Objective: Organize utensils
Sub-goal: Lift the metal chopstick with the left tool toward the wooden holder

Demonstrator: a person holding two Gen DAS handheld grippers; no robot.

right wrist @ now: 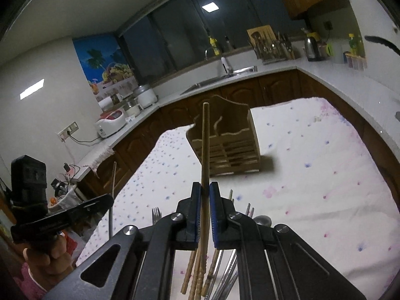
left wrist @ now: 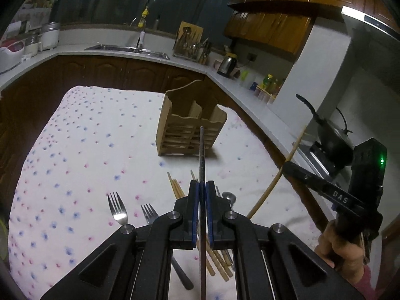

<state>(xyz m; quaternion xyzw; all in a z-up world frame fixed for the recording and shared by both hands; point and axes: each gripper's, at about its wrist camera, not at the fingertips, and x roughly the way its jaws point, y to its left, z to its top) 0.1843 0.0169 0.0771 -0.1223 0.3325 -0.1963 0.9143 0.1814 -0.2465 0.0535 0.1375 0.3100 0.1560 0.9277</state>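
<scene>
A white cloth dotted with small blue and pink flowers covers the desk. Behind it, a pale counter carries a steel sink, a kettle and a white rice cooker. A black wok sits at right.

I count forks: 2 | wooden holder: 1 | hand-held grippers: 2 | spoon: 1 | loose wooden chopsticks: several, cannot tell exactly

Dim kitchen under a ceiling light, fisheye-warped edges.
</scene>
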